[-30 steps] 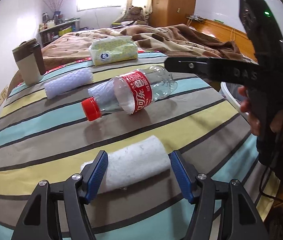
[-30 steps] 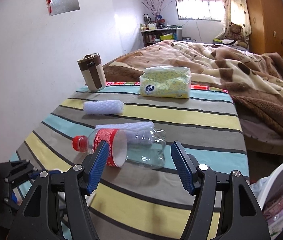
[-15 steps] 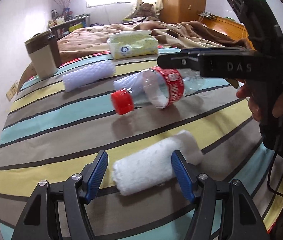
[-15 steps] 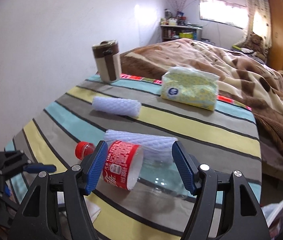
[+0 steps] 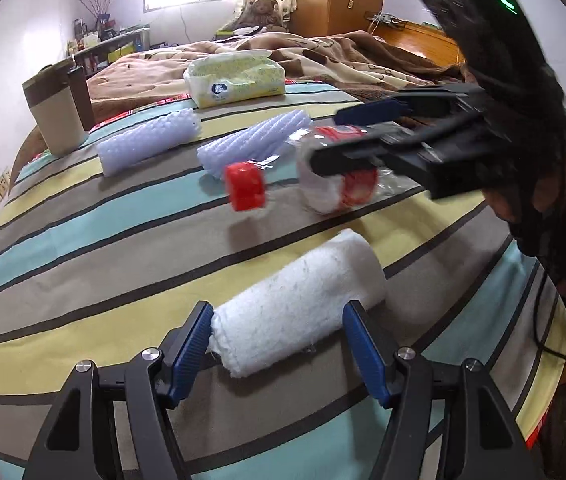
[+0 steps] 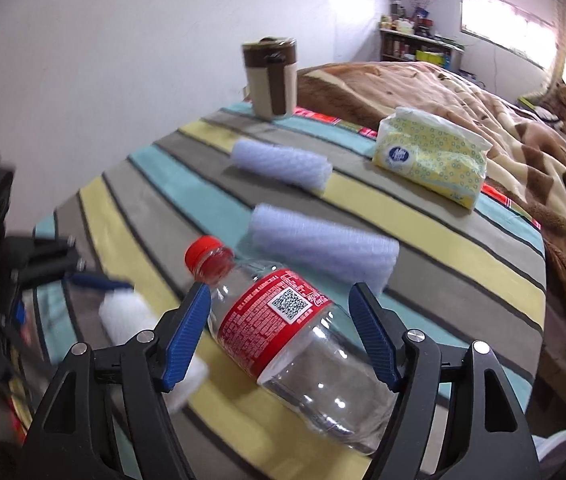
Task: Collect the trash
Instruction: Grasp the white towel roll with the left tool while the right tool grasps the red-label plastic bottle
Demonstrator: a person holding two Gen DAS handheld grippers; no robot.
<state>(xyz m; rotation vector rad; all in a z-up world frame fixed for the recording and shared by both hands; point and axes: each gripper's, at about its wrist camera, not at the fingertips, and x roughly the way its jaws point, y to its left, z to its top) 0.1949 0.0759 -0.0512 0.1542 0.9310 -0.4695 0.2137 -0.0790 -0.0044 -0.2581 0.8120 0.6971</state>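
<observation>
An empty clear plastic bottle [image 6: 295, 320] with a red cap and red label lies on the striped tablecloth; it also shows in the left wrist view [image 5: 331, 172]. My right gripper [image 6: 283, 332] is open with its jaws on either side of the bottle. A white foam roll [image 5: 295, 304] lies on the cloth, and my left gripper [image 5: 279, 340] is open around its near end. The roll also shows in the right wrist view [image 6: 131, 320]. Two pale blue foam-net sleeves [image 5: 147, 140] [image 5: 251, 144] lie further back.
A brown and beige travel mug [image 5: 57, 112] stands at the far left of the table. A yellow tissue pack [image 5: 235, 78] lies at the far edge. A bed with a brown blanket [image 6: 483, 120] is beyond the table. The wall is to the left.
My right gripper has moved forward so the bottle now sits between its jaws. My left gripper has closed in on the white roll, which now reaches between its fingers.
</observation>
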